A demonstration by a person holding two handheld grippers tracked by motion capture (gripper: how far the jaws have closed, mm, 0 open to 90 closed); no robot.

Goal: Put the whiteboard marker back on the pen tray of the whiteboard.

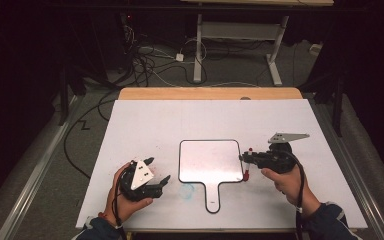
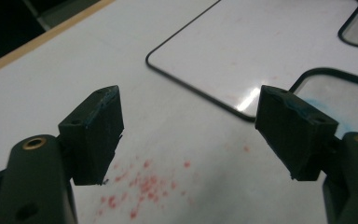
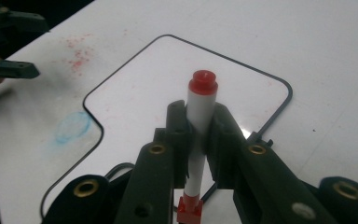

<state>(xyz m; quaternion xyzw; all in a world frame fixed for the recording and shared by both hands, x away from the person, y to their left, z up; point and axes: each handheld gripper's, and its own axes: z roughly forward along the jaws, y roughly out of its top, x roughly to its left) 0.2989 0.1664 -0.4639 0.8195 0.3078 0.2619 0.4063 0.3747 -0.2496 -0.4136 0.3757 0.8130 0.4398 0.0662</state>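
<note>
Red-capped, the marker (image 3: 200, 135) was held upright in the closed right tongs (image 1: 248, 161) at the right edge of the whiteboard (image 1: 210, 160), mid-frame on the counter (image 1: 145, 120). Left tongs (image 1: 157, 172) were spread wide, empty. Nothing was drawn yet; uncapping seemed pending.

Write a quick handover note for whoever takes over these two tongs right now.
Right tongs: shut on the red-capped marker, cap still on, held at the right edge of the small whiteboard.
Left tongs: open, holding nothing, above the table left of the whiteboard.
Whiteboard lies flat, handle toward the person, nothing written on it. Red specks and a blue smudge mark the table beside it.
Done: marker picked up. Left: probably uncap it, then write.
</note>
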